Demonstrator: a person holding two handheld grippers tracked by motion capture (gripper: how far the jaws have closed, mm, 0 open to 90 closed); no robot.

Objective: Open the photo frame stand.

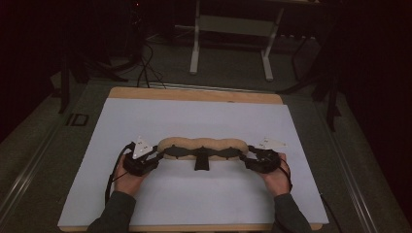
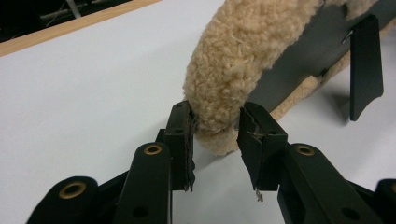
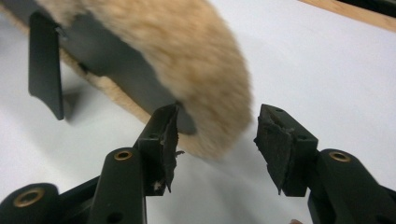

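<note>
Left gripper view: left hand-held gripper (image 2: 215, 140) pinching fleece pad (image 2: 233, 70) end; right hand-held gripper (image 3: 217, 140) parted around other end.

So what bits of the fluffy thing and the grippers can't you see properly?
- Fluffy pad, high view: dim and small, so its dark underside parts blur together.
- Its far length, left gripper view: cut off by the top and right edges.
- Its end, right gripper view: blurred, so whether the right gripper touches it is unclear.
- Left gripper body: cut off at the bottom edge.

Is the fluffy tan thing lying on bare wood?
No, the fluffy tan thing lies on a white sheet that covers most of the wooden table.
</note>
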